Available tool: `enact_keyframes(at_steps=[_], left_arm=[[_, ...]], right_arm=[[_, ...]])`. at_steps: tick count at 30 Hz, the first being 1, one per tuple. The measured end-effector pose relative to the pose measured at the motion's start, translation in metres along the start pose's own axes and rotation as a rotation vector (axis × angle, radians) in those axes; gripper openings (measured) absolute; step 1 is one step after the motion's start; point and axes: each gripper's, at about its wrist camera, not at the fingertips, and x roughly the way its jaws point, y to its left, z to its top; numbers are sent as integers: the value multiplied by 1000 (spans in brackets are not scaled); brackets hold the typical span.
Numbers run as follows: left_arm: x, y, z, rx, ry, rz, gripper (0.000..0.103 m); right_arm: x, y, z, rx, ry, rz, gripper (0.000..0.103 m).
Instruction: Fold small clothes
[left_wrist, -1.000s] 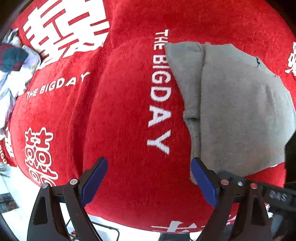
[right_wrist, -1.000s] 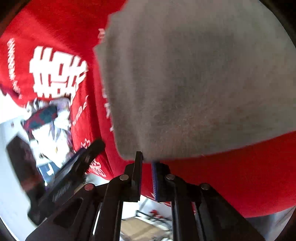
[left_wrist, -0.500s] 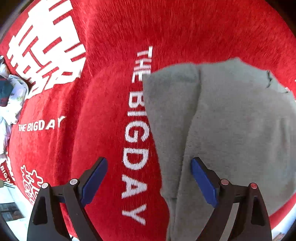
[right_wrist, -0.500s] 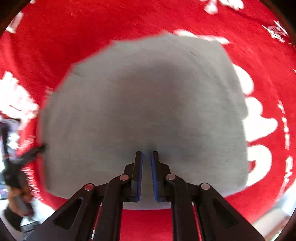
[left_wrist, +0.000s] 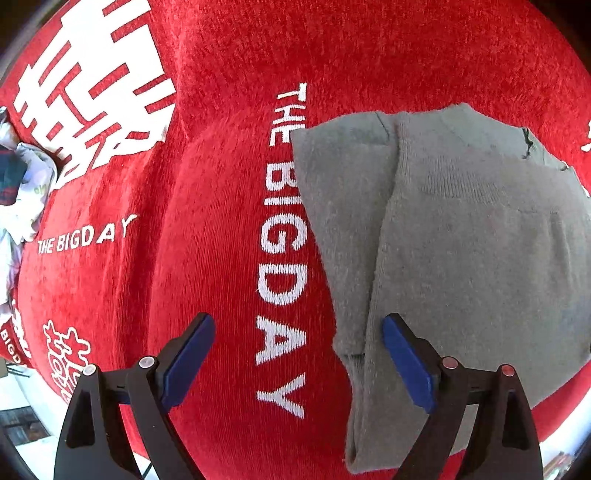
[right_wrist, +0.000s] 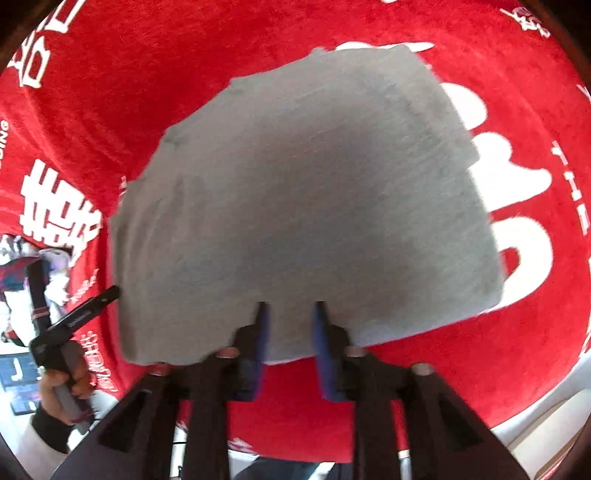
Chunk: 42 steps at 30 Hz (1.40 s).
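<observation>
Garment (right_wrist: 306, 206) btwn parted right tongs (right_wrist: 290, 314)

A folded cloth (left_wrist: 461, 251) is lying flat on top of a big blanket (left_wrist: 207, 258) that is covering the table. In the left wrist view the folded cloth is sitting on the right side, and its left edge is lying over part of the words (left_wrist: 282, 251) on the blanket. A small pile of other clothes (left_wrist: 18, 192) is sitting far off at the left edge of the blanket, well apart from the folded cloth. The left gripper (left_wrist: 297, 362) is hanging over the near left edge of the cloth, one finger over the cloth and one over the blanket. In the right wrist view, the right gripper (right_wrist: 290, 325) is hanging at the near edge of the cloth.
</observation>
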Motion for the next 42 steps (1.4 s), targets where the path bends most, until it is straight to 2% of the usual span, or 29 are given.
enact_keyframes(at_steps=[12,17,20,24,27,28,29,30,34,42], left_arm=[[-3,6,0,-1,13,-25,93],[-5,12,0,-12,18,-52,93],[-5,19,0,-41,31,-97,93],[-2,25,-2,-61,49,-100,93],[-1,29,-5,-67,57,-100,93],[-1,29,-5,-68,57,-100,93],[-1,30,-5,-70,58,-101,93],[-1,31,-5,-73,58,-103,93],[-2,35,-6,-78,59,-114,93],[0,36,-7,-72,61,-122,93]], right_arm=[[36,46,-22,39,83,146,46],[57,67,-34,84,146,263,46],[83,82,-45,139,211,359,48],[117,109,-54,184,258,438,48],[132,120,-56,208,262,445,47],[132,122,-55,213,255,447,29],[132,123,-55,209,251,447,16],[131,124,-55,197,250,435,8],[137,134,-65,97,293,336,8],[126,145,-70,14,301,327,12]])
